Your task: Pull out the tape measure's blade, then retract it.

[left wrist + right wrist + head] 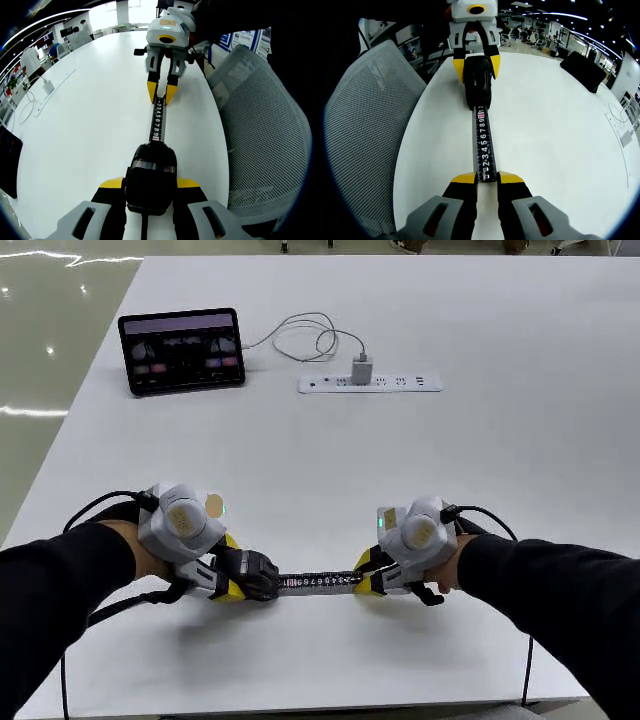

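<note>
So, got the black tape measure [258, 575] sitting low on the white table [450, 460] near the front edge, case squeezed snug between the yellow-tipped jaws of the left gripper [150, 182]. Stretched out of it toward the right: a short run of blade [484, 145], printed numbers facing up, lying flat and straight low over the tabletop, can't tell whether actually touching it. Free end pinched by the right gripper [486, 178], jaws narrowed right down onto the blade tip, one yellow tip on each edge. Farther back on the table, spotted a dark tablet [182, 350] at the left with its screen lit, a white power strip [400, 383] nearer the middle with a white charger [361, 370] plugged into it, and a loopy white cable [305, 337] running from charger over toward tablet. All of that well apart from the tape and off on the far side of it. Also catching a grey mesh chair [265, 125] just beside the table edge in both gripper views. Pose-wise: both grippers down near the tabletop, pointed straight at each other along the blade, left hand [135, 552] and right hand [452, 565] wrapped around the grips, black sleeves [60, 590] coming in from the two lower corners of the head view.
</note>
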Tool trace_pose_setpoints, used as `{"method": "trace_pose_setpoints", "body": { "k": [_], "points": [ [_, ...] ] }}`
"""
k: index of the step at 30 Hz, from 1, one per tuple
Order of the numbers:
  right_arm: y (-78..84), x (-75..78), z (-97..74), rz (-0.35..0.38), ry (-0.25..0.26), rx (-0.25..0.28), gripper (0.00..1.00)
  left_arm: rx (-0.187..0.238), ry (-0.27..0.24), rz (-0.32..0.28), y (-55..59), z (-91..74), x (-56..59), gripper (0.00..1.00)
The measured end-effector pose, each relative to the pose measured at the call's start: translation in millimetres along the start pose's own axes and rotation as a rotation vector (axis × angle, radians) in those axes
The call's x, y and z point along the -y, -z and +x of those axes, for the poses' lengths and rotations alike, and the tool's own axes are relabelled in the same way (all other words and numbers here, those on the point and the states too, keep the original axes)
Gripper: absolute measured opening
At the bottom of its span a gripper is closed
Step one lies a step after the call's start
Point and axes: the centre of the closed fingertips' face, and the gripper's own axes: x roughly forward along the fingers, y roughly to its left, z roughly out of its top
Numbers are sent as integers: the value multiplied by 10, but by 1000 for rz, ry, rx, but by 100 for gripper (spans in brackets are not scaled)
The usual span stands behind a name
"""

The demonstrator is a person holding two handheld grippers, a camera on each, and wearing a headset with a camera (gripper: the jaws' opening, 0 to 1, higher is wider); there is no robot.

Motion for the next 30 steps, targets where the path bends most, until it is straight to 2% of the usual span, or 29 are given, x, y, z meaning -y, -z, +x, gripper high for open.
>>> {"method": "trace_pose_setpoints", "body": {
  "k": [30],
  "points": [
    [220,11,-177,38,14,-13,10,-2,2,-1,-3,5,1,32]
  ]
}}
